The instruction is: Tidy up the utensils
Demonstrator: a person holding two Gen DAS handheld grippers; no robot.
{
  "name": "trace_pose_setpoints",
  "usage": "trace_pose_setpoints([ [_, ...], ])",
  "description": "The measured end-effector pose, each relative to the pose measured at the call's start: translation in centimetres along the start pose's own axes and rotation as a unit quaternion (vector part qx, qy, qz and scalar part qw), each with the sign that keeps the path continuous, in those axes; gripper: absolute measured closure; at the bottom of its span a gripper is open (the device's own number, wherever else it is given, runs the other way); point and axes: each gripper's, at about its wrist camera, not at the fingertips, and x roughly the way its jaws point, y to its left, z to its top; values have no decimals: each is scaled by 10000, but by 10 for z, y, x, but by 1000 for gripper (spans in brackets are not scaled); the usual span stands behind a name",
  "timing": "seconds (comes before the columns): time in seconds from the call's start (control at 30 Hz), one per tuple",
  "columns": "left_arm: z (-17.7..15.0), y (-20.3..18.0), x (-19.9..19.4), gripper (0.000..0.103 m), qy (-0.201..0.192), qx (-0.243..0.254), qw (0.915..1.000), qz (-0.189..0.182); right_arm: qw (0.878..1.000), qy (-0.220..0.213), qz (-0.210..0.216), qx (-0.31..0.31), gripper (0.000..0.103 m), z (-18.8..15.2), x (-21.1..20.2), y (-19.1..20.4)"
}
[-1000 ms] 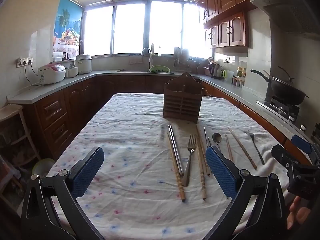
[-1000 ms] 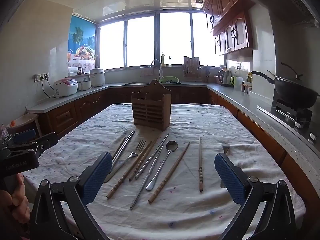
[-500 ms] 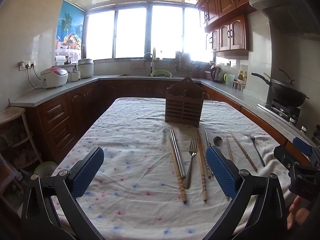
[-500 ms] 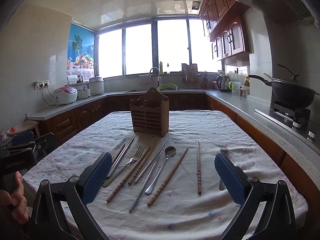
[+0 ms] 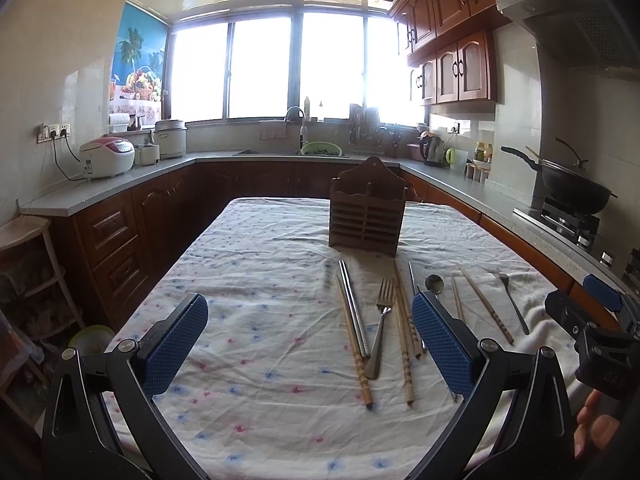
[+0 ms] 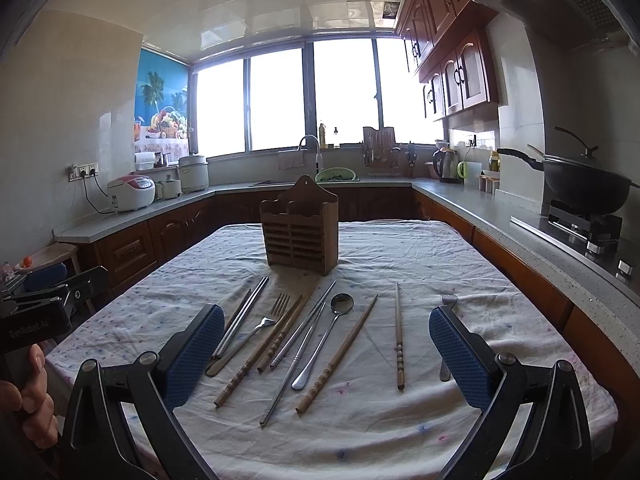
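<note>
Holding both claws spread and empty, you have the left claw (image 5: 310, 344) and right claw (image 6: 326, 354) above the near surface (image 6: 360, 432). Fork (image 6: 256, 330), spoon (image 6: 326, 338) and chopsticks (image 6: 398, 340) lie flat before the upright holder (image 6: 299, 234).

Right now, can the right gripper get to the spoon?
Probably yes. The right gripper is open and empty, and the spoon lies on the cloth straight ahead between its fingers. Chopsticks lie close beside the spoon's handle, so it might catch those too.
</note>
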Motion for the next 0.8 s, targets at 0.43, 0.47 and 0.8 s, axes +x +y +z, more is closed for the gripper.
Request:
trace_pose_setpoints([
  [0.43,0,-8,-1,0,89,154,9998,-36,10000,24,34,14,0,0,1,1],
  [0.47,0,-7,-1,0,97,143,9998,-40,10000,30,42,17,0,0,1,1],
  [0.8,0,-6,-5,0,76,139,9999,-46,10000,19,42,9,0,-1,1,1],
])
